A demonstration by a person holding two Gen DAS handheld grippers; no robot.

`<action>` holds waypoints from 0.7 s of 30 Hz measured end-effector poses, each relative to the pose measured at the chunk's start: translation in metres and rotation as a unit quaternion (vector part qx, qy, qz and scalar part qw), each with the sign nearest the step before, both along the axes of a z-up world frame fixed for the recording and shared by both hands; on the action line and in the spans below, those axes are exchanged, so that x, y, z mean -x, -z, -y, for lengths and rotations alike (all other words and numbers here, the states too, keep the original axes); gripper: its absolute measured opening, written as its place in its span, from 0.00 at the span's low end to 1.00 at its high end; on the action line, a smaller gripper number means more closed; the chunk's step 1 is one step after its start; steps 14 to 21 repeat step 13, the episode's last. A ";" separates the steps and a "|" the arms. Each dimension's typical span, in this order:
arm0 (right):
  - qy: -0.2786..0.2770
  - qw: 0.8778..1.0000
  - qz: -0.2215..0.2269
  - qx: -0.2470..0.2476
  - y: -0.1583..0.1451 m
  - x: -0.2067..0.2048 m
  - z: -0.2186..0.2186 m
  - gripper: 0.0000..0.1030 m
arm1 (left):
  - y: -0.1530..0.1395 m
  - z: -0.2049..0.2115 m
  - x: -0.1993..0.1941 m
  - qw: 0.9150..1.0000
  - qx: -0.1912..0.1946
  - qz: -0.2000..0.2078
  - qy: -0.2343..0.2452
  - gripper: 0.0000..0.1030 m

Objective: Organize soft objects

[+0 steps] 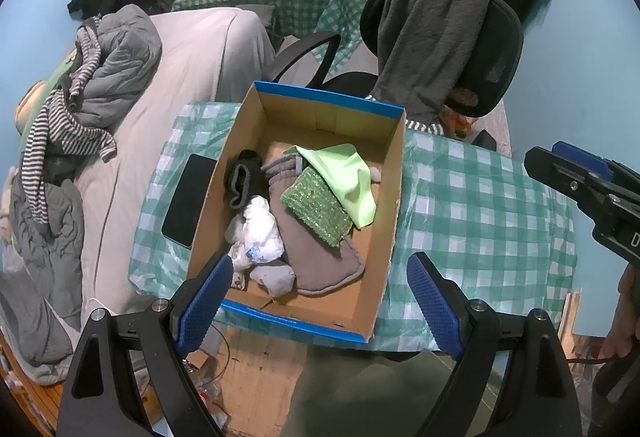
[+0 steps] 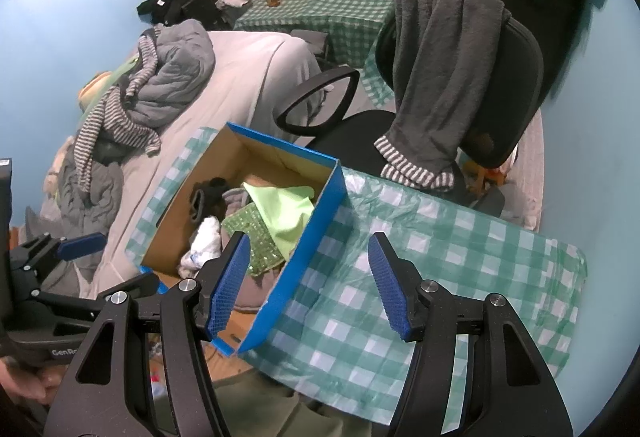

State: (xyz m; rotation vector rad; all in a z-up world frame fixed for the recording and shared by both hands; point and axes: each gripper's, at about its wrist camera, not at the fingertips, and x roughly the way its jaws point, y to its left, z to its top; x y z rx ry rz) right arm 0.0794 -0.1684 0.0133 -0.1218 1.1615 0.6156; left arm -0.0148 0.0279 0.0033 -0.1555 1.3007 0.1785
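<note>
Both hand-held grippers, left [image 1: 320,301] and right [image 2: 308,277], released, empty, above box [image 1: 394,173]. Green cloth [image 1: 348,177] light, limp; pinch bunched fold.

Both grippers are matte black, with triangular cut-outs in their arms and silver round screws at the joints. The left gripper [image 1: 320,301] and right gripper [image 2: 310,283] carry blue, ribbed finger pads. White lettering marks the black housing.

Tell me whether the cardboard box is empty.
Not empty. The cardboard box holds a light green cloth, a sparkly green pad and socks.
</note>
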 end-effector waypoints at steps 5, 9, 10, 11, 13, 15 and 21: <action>-0.003 1.000 -0.002 -0.001 0.000 -0.002 -0.004 0.59 | 0.000 0.001 0.001 1.000 0.001 -0.002 0.005 0.87; -0.002 1.000 -0.003 -0.001 0.000 -0.003 -0.003 0.59 | 0.000 0.002 0.001 1.000 0.000 -0.001 0.005 0.87; -0.002 1.000 -0.002 -0.001 0.000 -0.002 -0.004 0.59 | 0.000 0.002 0.001 1.000 -0.001 -0.001 0.006 0.87; -0.002 1.000 -0.002 -0.001 0.000 -0.003 -0.003 0.59 | 0.001 0.002 0.001 1.000 -0.001 -0.002 0.006 0.87; -0.002 1.000 -0.002 -0.001 0.000 -0.003 -0.003 0.59 | 0.000 0.001 0.000 1.000 -0.004 -0.002 0.007 0.87; -0.002 1.000 -0.002 -0.001 0.000 -0.003 -0.003 0.59 | 0.000 0.001 0.000 1.000 -0.004 -0.002 0.007 0.87; -0.002 1.000 -0.002 -0.001 0.000 -0.003 -0.003 0.59 | 0.000 0.001 0.000 1.000 -0.004 -0.002 0.007 0.87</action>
